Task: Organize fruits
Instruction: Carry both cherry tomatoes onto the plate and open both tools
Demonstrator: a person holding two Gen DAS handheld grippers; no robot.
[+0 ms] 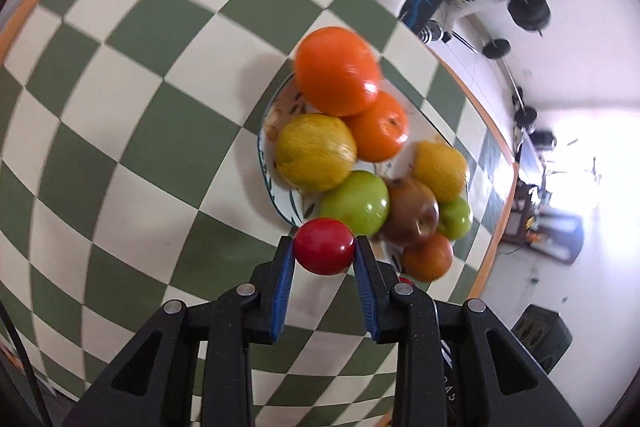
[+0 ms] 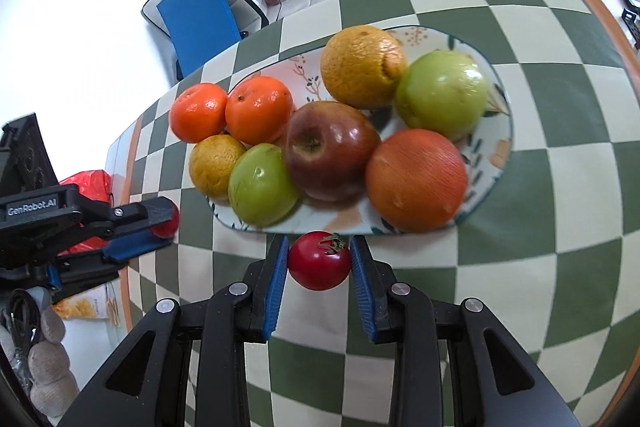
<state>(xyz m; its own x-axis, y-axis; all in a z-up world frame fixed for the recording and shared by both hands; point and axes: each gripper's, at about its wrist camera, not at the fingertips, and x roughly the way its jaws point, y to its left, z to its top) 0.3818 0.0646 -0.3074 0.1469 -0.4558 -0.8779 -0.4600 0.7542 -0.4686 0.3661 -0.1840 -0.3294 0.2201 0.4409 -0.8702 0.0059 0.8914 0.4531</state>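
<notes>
My left gripper (image 1: 324, 247) is clamped on a smooth red tomato (image 1: 324, 246), held above the checked tablecloth (image 1: 120, 147) just short of the plate (image 1: 267, 131). My right gripper (image 2: 319, 261) grips a second tomato (image 2: 319, 261), stem up, just before the plate's near rim. Beyond them, the plate carries oranges (image 2: 416, 181), green apples (image 2: 442, 99) and a red apple (image 2: 330, 149), crowded and touching.

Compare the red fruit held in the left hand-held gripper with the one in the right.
The left hand-held gripper clamps a smooth red round fruit showing no stem; the right hand-held gripper clamps a red tomato showing a green calyx. Both are small, glossy, and held beside the oval patterned plate.
</notes>
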